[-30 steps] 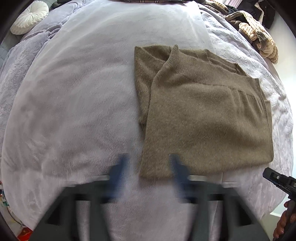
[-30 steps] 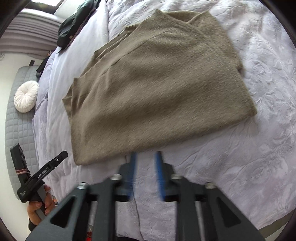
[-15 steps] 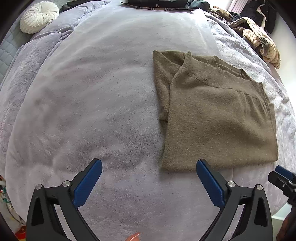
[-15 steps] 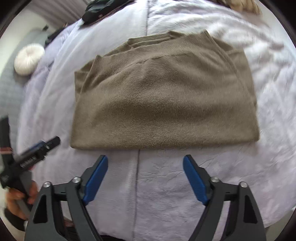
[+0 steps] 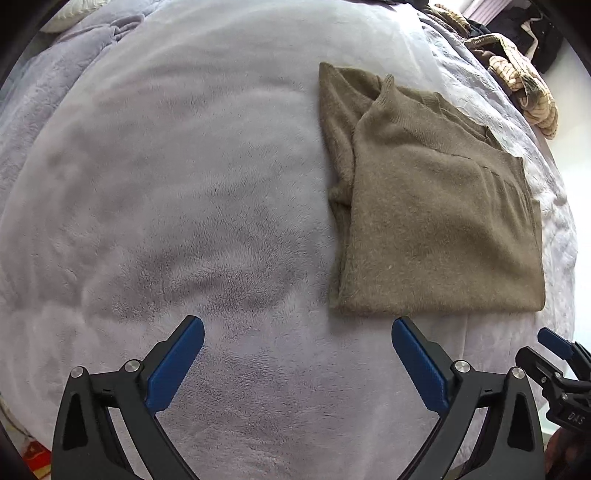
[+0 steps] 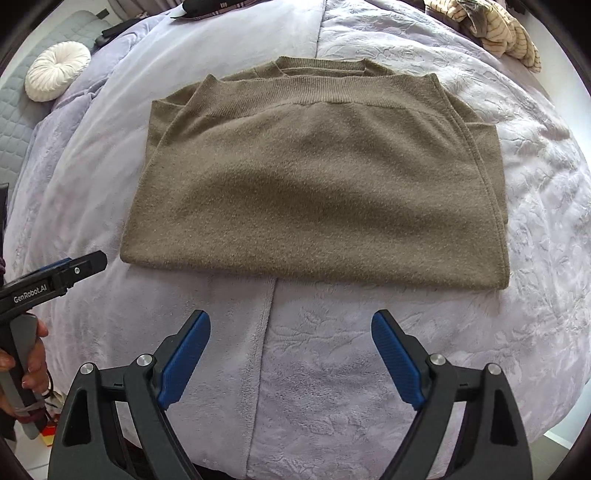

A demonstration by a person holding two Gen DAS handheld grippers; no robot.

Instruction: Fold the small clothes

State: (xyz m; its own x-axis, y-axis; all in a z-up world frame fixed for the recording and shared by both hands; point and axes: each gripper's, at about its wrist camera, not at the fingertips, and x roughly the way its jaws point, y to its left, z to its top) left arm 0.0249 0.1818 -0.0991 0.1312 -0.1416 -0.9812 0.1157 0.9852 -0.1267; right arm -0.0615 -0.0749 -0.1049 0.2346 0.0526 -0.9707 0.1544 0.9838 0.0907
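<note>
Soft purple blankets (image 6: pixel 461 369) cover the bed, and a white round pillow (image 6: pixel 57 75) sits far off at the left. On the bed lies the brown sweater (image 6: pixel 317 192), already folded into a flat block. The right tool (image 6: pixel 291 350) has just been opening and hangs spread wide, just near of the sweater's edge, with nothing between its fingers. The left tool (image 5: pixel 297 356) hangs wide and empty too, beside the sweater's near left corner. This fold looks done. Next, I think, comes one more fold or a new piece.

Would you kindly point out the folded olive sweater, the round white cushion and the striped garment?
folded olive sweater (image 6: pixel 317 192): right wrist view, middle of top layer.
round white cushion (image 6: pixel 57 75): right wrist view, its pleated centre.
striped garment (image 6: pixel 498 31): right wrist view, striped fabric.
</note>
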